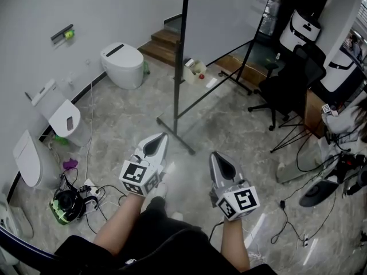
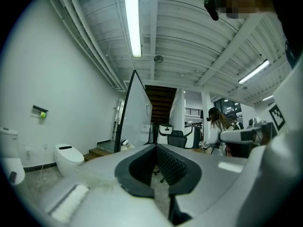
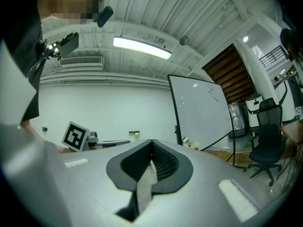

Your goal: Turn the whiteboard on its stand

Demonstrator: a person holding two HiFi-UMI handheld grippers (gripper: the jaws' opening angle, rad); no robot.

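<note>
On marbled floor (image 1: 126, 116): whiteboard (image 1: 223, 16) on stand (image 1: 182, 73); toilet (image 1: 122, 63) by white wall (image 1: 86, 4).

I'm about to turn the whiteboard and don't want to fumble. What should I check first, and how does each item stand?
1. Left gripper empty: ok, jaws together on nothing.
2. Right gripper empty: ok, likewise.
3. Jaws open for gripping: not ok, both shut.
4. White whiteboard on black metal stand within reach: not ok, it stands ahead, untouched.
5. Swing room: cannot tell; black wheeled office chair stands close by.
</note>
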